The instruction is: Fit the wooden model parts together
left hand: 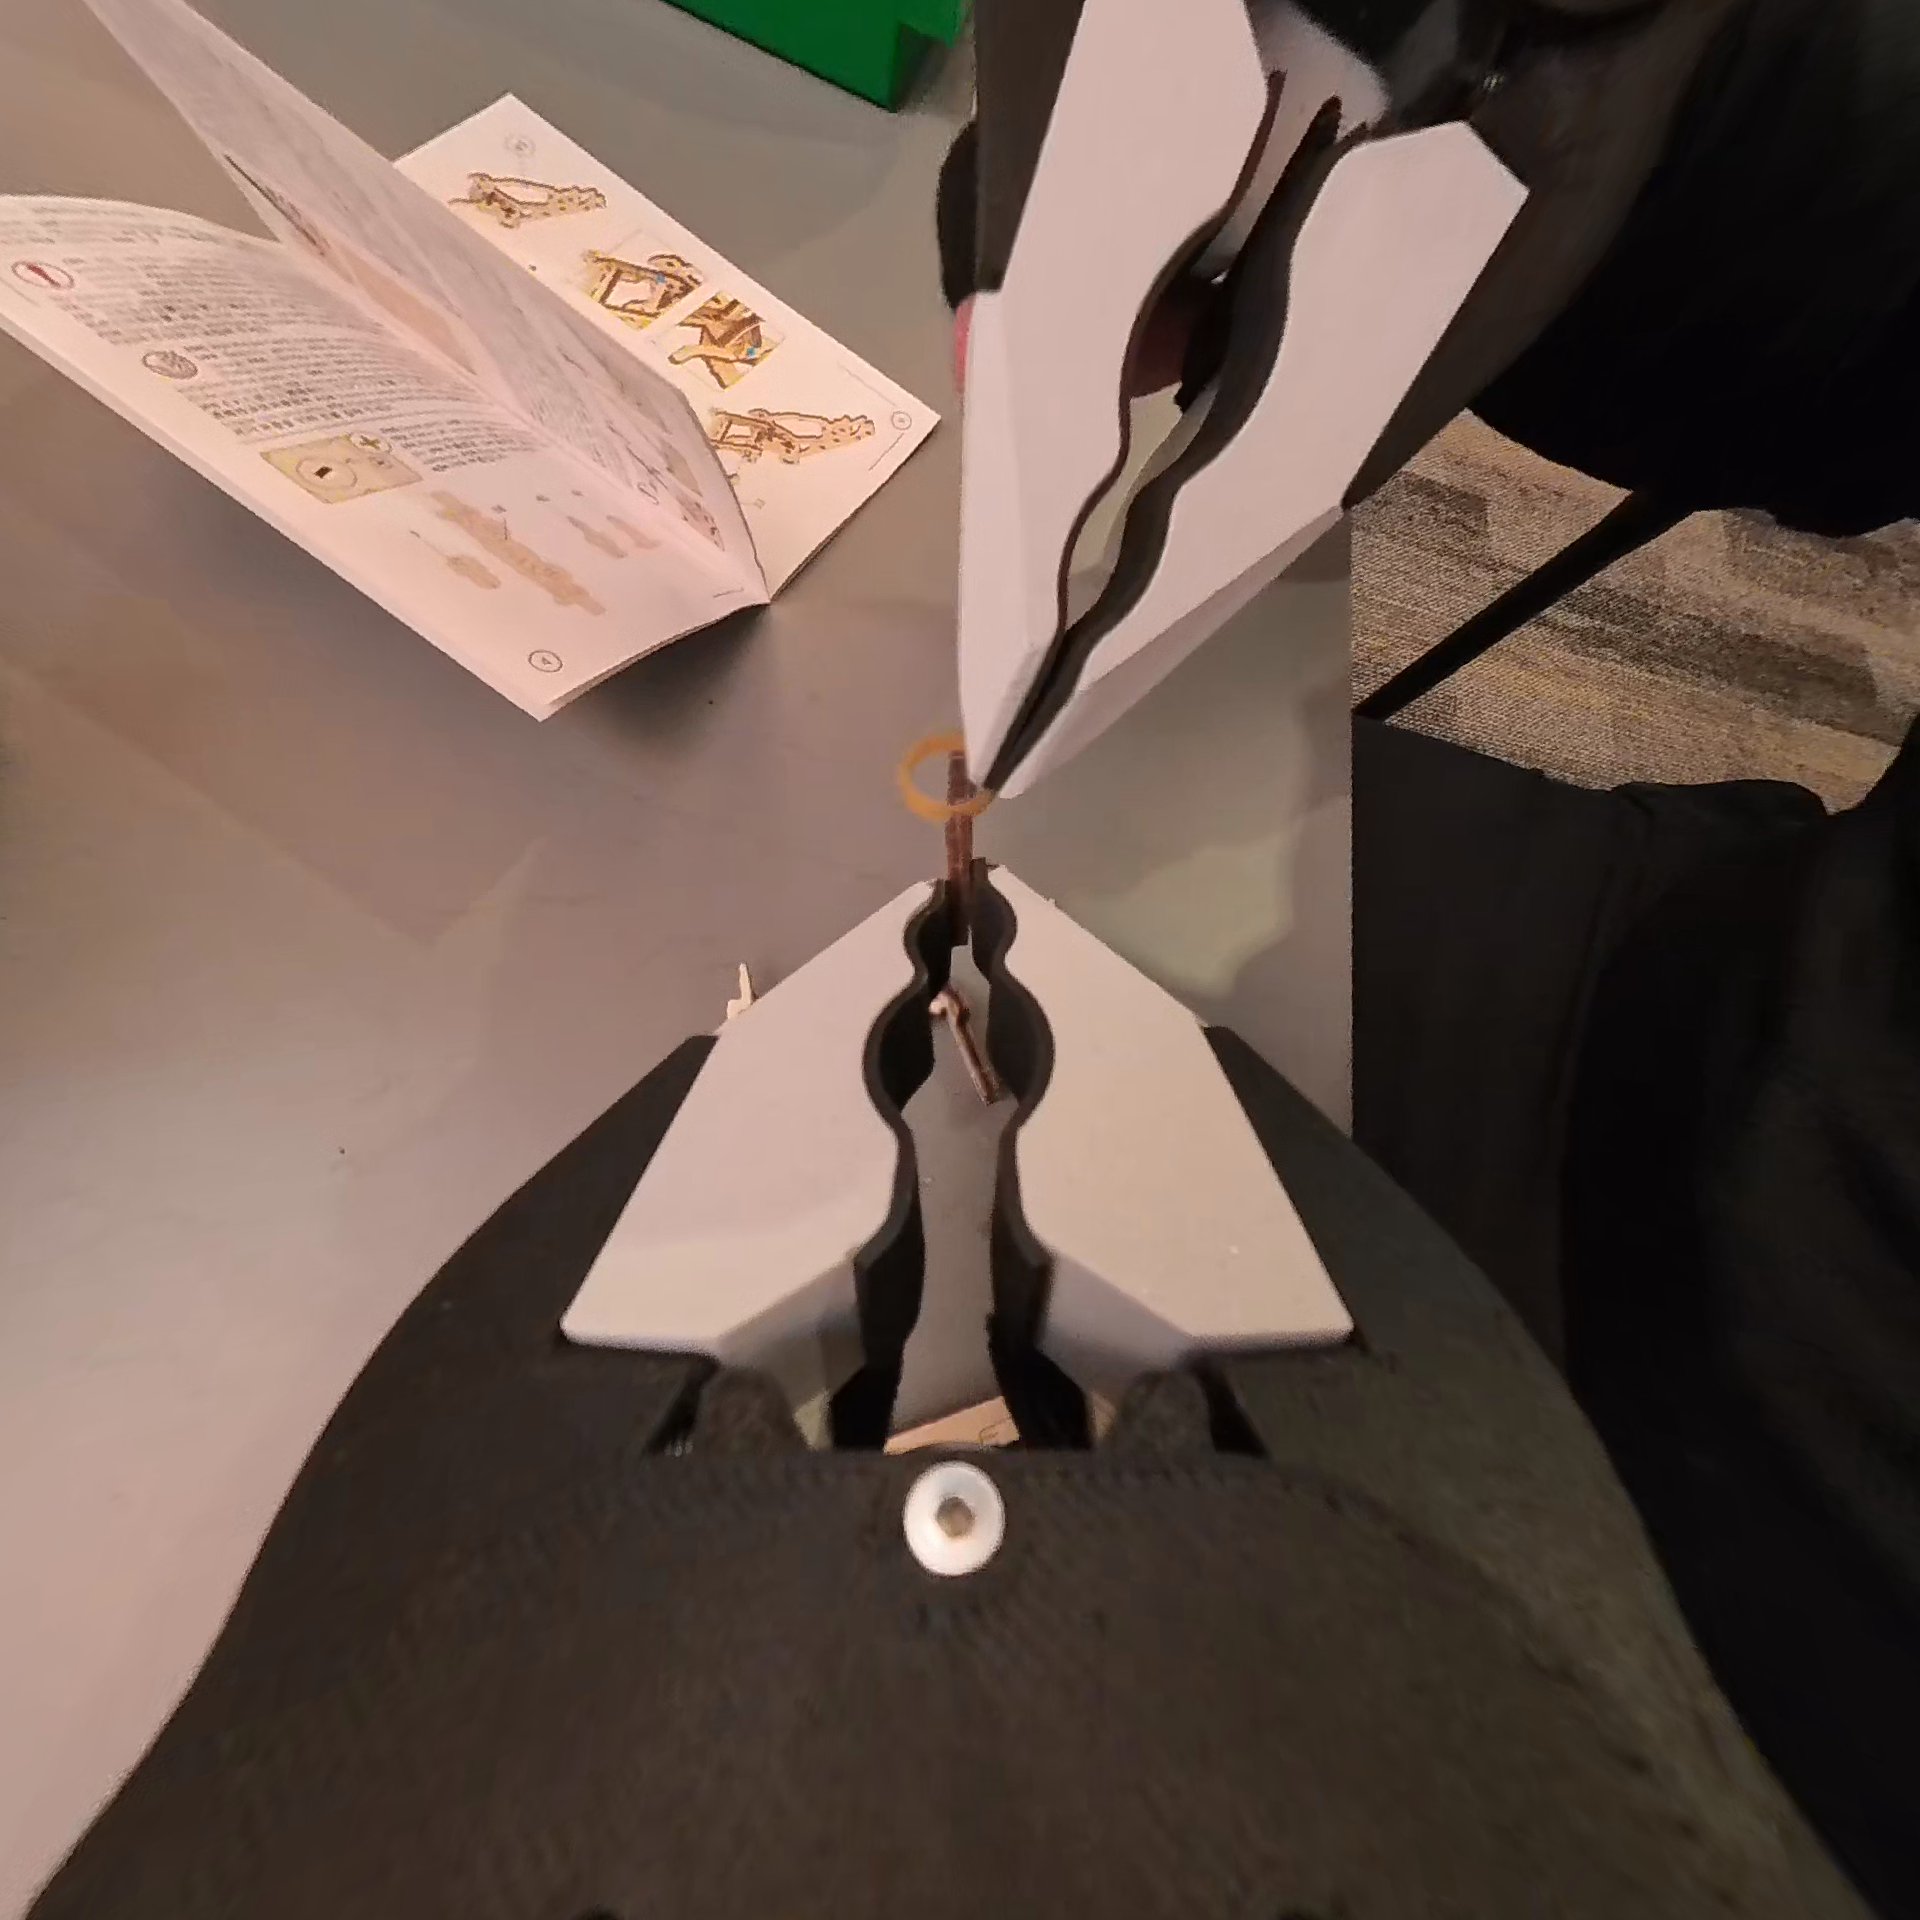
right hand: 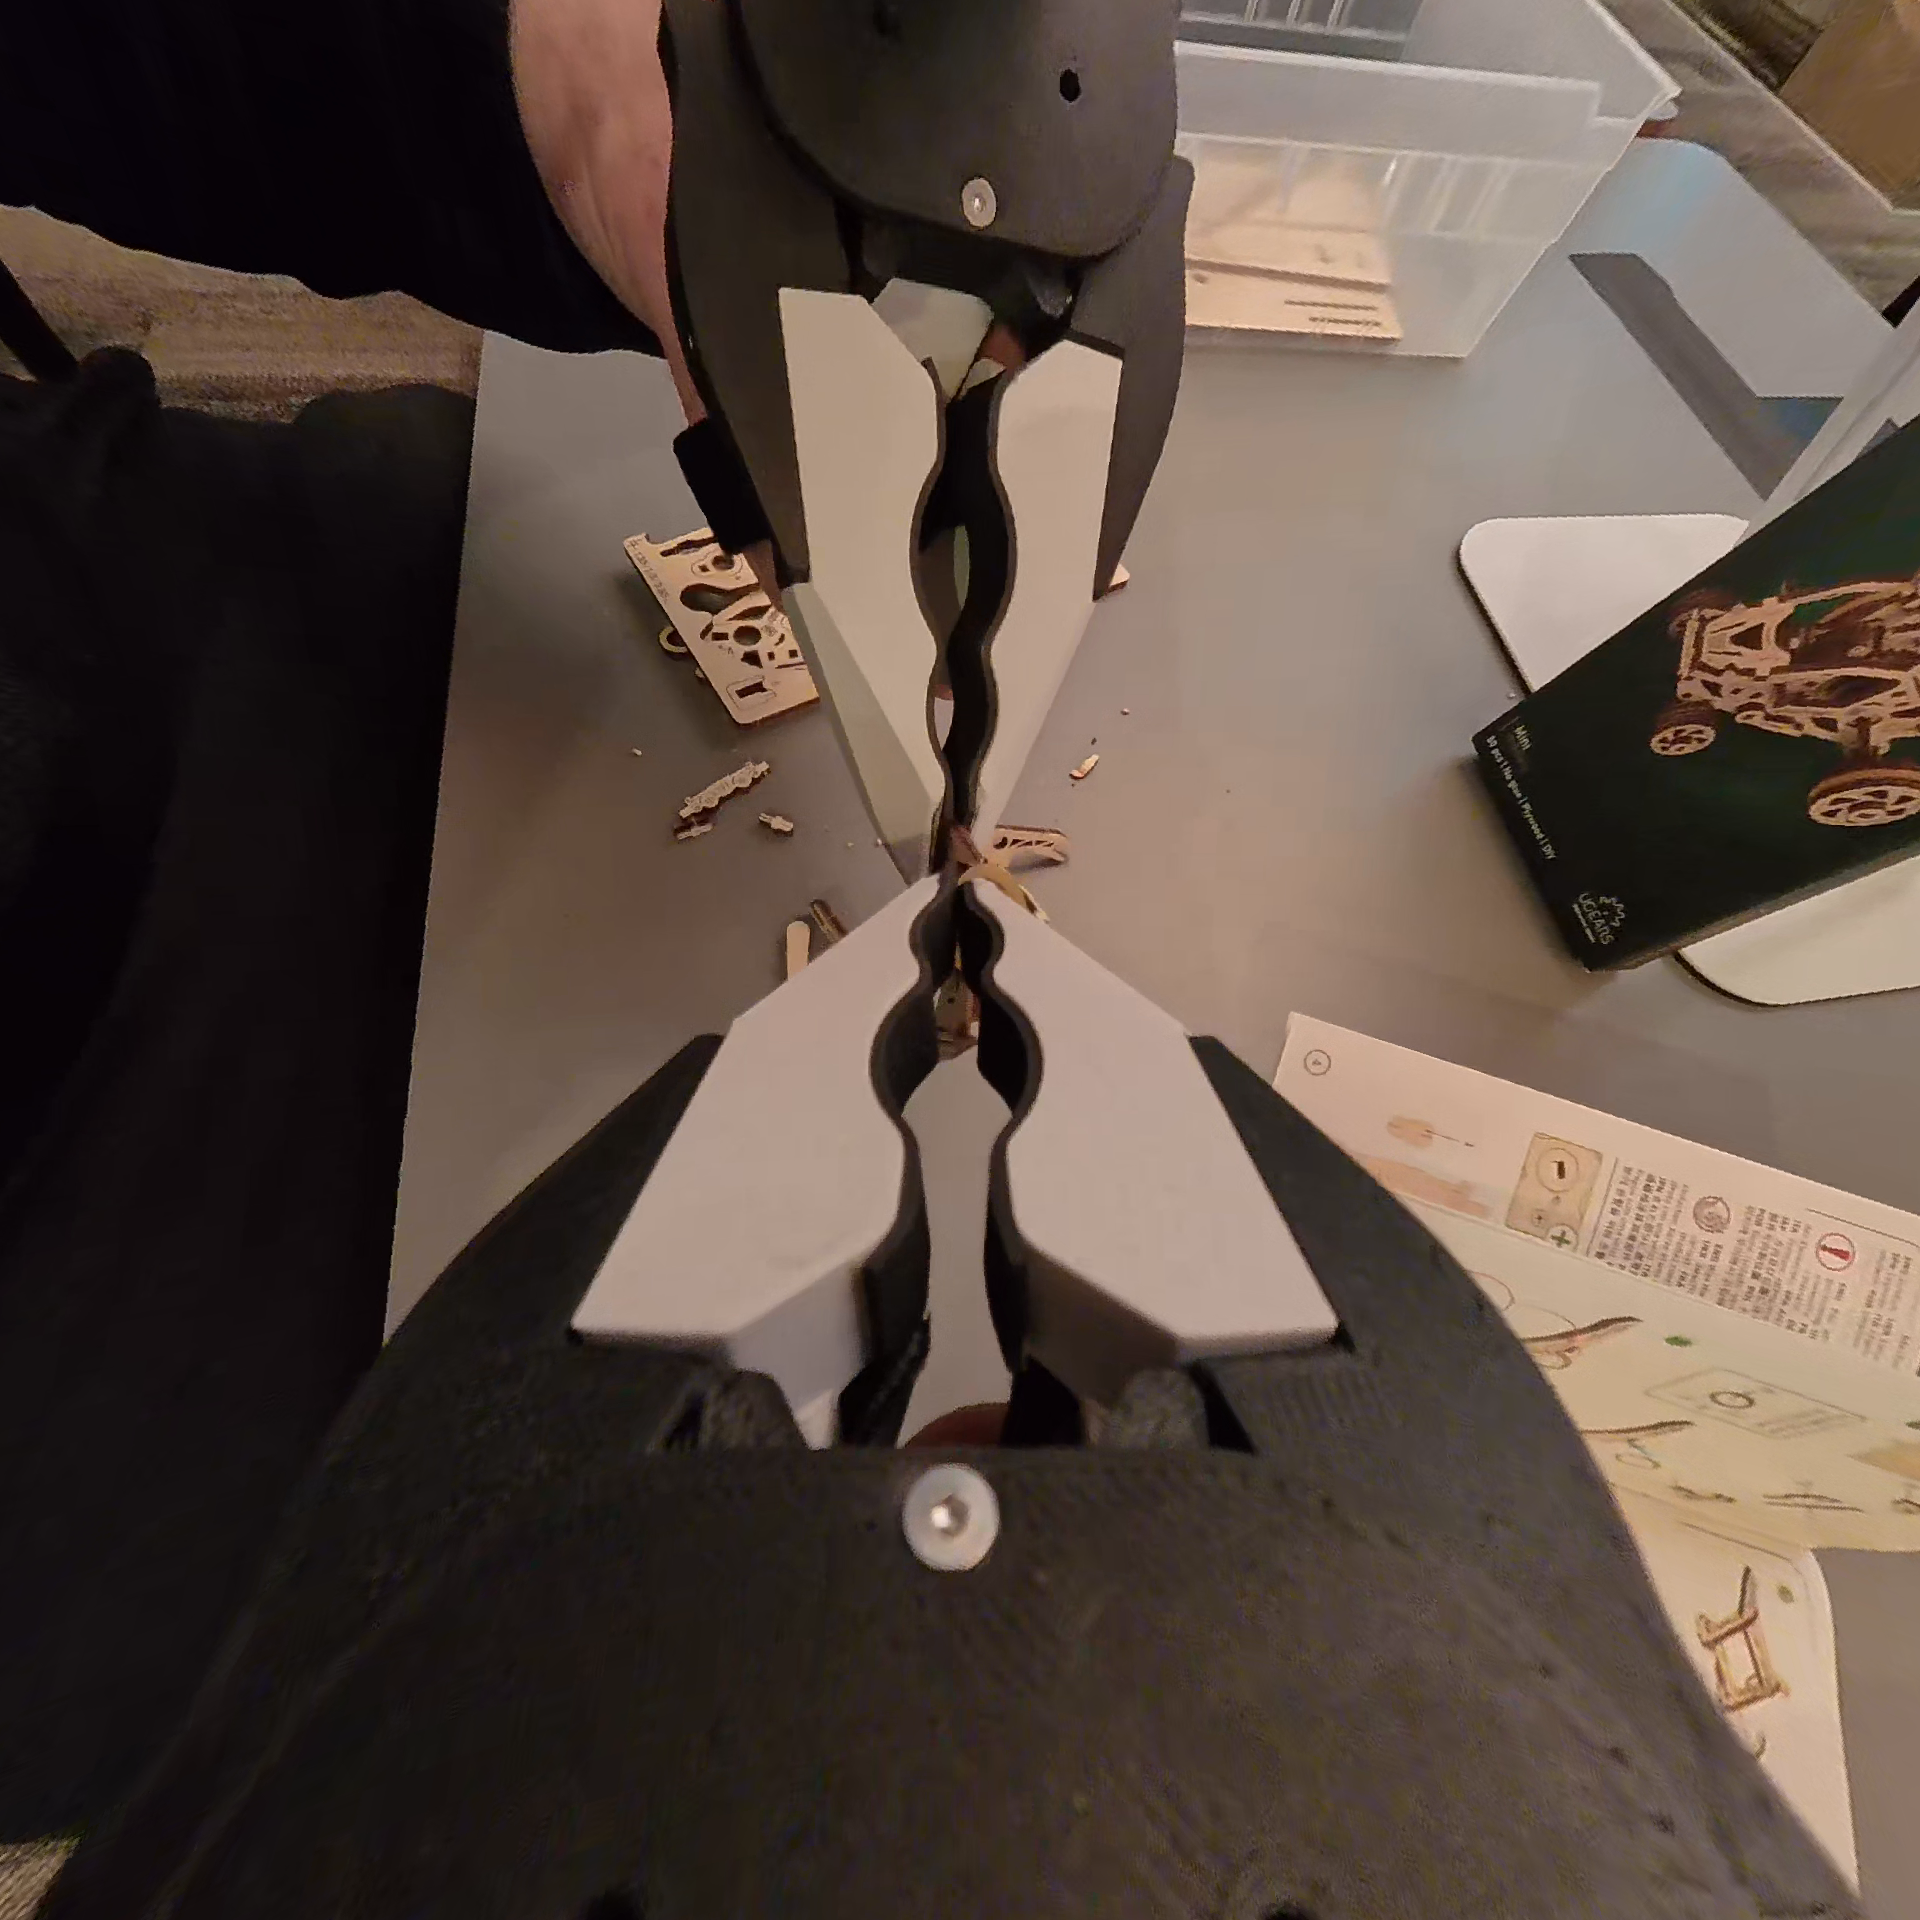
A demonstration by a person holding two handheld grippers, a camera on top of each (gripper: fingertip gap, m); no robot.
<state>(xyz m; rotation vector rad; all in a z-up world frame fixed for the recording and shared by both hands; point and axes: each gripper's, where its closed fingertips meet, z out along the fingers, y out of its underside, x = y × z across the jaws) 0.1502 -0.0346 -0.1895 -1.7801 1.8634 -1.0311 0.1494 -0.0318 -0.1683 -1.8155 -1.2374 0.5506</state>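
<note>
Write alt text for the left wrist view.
The left gripper pinches a thin wooden part upright while the right gripper brings a small rubber band to its tip, above a grey table with an instruction booklet.

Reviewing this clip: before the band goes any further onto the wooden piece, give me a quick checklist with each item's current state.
1. Left claw pinching the thin wooden strip at its tips: ok.
2. Right claw tips closed on the small yellow rubber band: ok.
3. Band looped around the strip's free end: ok.
4. Band seated in a notch on the strip: cannot tell.
5. Instruction booklet open on the table: ok.
6. Spare wooden parts lying apart from both claws: ok.
</note>
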